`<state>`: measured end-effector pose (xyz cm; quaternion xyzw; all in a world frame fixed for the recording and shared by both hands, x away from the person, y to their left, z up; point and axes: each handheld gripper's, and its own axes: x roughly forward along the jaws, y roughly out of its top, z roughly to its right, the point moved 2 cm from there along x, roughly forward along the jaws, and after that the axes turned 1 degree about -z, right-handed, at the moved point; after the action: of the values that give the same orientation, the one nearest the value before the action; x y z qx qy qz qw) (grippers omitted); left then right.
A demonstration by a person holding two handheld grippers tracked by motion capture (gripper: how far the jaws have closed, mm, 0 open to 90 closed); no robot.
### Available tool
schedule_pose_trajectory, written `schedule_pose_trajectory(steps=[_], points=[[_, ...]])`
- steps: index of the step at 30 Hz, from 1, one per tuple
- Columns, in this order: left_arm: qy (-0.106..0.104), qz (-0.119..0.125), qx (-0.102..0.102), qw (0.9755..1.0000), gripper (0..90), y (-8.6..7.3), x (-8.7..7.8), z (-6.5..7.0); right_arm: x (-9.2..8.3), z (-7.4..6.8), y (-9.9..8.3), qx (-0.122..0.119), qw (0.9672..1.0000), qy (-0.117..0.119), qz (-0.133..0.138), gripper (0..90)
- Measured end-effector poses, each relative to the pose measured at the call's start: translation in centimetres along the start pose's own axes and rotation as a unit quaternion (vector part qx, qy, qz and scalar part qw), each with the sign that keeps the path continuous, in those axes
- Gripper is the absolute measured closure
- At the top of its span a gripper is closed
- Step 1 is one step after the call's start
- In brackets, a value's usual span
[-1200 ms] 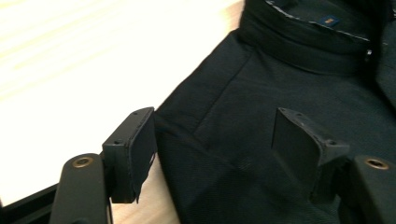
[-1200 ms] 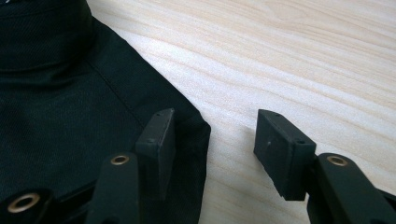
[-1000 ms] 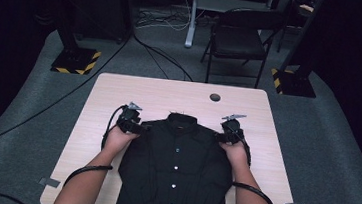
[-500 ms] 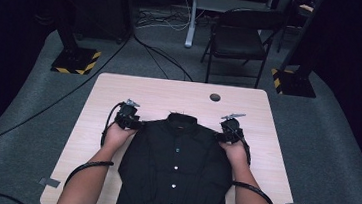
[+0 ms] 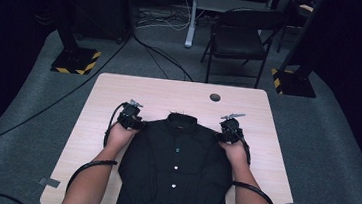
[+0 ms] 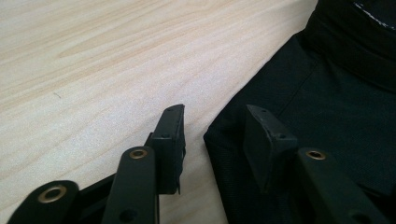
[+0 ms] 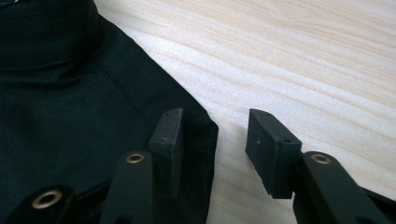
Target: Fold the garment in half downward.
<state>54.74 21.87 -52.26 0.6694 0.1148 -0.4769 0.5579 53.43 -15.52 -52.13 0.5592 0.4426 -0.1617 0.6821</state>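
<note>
High view: 2 grippers set at the shoulders of a black shirt spread on the table.

Left to right: the left gripper sits at the shirt's left shoulder corner, its jaws partly apart and just now closing, 1 pad on bare wood and 1 over the cloth, the folded edge between them and not yet pinched. The shirt lies flat, buttoned, collar away from the person. The right gripper mirrors it at the other shoulder, jaws also closing, straddling the hem without pressing. Judging by this, the approach is done; gripping and any lifting or folding are left.
</note>
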Motion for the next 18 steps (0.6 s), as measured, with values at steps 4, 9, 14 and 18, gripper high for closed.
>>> schedule_pose_trajectory(steps=[4,9,14,18], points=[[0.004,0.000,0.004,1.0000,63.4,-0.08,-0.05,0.02,-0.01,-0.09,0.12,-0.001,1.0000,0.002,-0.004,59.1],[0.008,-0.009,0.005,0.9999,69.3,0.06,-0.06,0.31,0.02,-0.08,0.36,0.006,0.9999,0.004,-0.012,62.5],[0.004,-0.013,0.004,0.9999,73.6,0.19,-0.01,0.40,0.09,-0.10,0.75,0.019,0.9995,0.015,-0.022,68.7],[0.000,-0.009,0.002,1.0000,75.1,0.09,-0.04,0.24,0.04,0.65,0.65,0.049,0.9980,0.036,-0.018,72.0]])
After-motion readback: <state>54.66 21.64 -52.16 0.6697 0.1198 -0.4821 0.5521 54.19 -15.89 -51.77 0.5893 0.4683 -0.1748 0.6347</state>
